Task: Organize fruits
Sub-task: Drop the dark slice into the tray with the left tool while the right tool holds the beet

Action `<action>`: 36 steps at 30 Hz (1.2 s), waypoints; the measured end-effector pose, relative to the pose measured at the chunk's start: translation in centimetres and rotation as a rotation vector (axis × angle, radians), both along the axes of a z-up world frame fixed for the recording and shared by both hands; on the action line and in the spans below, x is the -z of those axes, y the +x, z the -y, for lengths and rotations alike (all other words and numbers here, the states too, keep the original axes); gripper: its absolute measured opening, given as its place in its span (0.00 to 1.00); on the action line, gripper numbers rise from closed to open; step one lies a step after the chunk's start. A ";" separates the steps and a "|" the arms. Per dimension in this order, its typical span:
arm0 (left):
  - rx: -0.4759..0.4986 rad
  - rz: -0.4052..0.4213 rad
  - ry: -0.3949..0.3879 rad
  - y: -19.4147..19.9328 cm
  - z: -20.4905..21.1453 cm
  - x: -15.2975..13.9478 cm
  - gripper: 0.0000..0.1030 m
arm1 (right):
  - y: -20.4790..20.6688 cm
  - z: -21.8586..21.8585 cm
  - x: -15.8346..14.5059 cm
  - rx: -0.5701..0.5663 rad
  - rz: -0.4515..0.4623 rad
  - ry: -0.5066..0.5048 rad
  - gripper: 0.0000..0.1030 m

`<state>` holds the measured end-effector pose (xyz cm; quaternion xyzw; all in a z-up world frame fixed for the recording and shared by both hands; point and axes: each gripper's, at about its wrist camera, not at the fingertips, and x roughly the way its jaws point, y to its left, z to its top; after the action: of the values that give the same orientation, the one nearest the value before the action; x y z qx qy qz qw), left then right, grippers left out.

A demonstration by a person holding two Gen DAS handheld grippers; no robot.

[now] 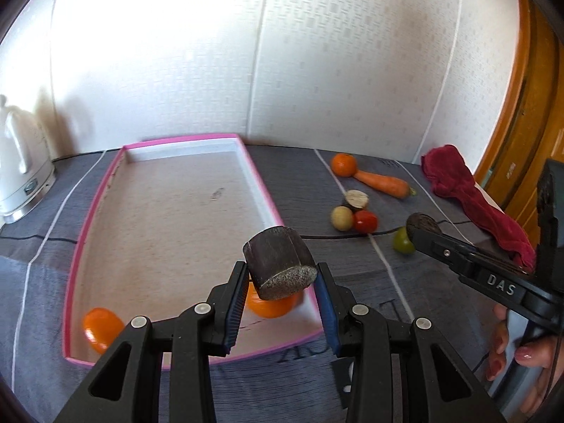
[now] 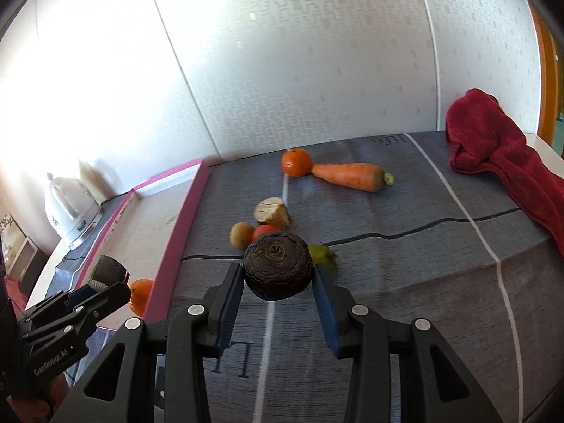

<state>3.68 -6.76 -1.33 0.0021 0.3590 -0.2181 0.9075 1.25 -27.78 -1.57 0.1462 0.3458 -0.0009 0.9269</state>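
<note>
Left wrist view, going from the left: white kettle [image 1: 21, 172] sits at the far edge of the grey tablecloth [image 1: 352, 299], then the big pink-rimmed tray [image 1: 262, 190] with two oranges in it, one [image 1: 100, 328] at the near left corner and another [image 1: 271, 303] right under the left gripper [image 1: 280, 285]. That gripper is clamped on a dark cut chunk [image 1: 278, 264], speckled cut face toward the camera, held above the tray's near right part. Past the tray rim, out on the cloth, is a little cluster: pale cut piece [image 1: 356, 199], yellowish ball [image 1: 342, 218] and red tomato [image 1: 365, 220] all bunched together, with a third orange [image 1: 343, 164] touching the tip of a carrot [image 1: 382, 183] further back. A green fruit [image 1: 403, 243] is partly hidden behind the right gripper [image 1: 423, 227], and a red towel [image 1: 472, 197] lies along the right edge.

Right wrist view: the right gripper [image 2: 278, 275] is pinching a dark round root [image 2: 278, 266] between its blue pads, off the cloth, blocking part of the tomato [image 2: 264, 231]. The green fruit [image 2: 322, 253] peeks out just right of it, blurry.
</note>
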 end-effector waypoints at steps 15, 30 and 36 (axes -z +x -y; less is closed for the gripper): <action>-0.116 -0.082 -0.025 2.0 -3.9 0.7 0.37 | 0.8 -2.4 -0.2 -0.084 0.023 0.014 0.40; -0.139 -0.128 0.108 4.8 -7.2 -0.6 0.37 | 2.1 -4.1 -0.4 -0.140 0.034 0.013 0.40; -0.186 -0.144 0.090 6.3 -8.5 -0.1 0.37 | 2.4 -4.5 0.2 -0.142 0.017 -0.001 0.40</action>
<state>10.02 1.78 -1.25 -0.0061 0.4313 -0.1163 0.8946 3.65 -23.29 -1.82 0.1210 0.3472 0.0658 0.9276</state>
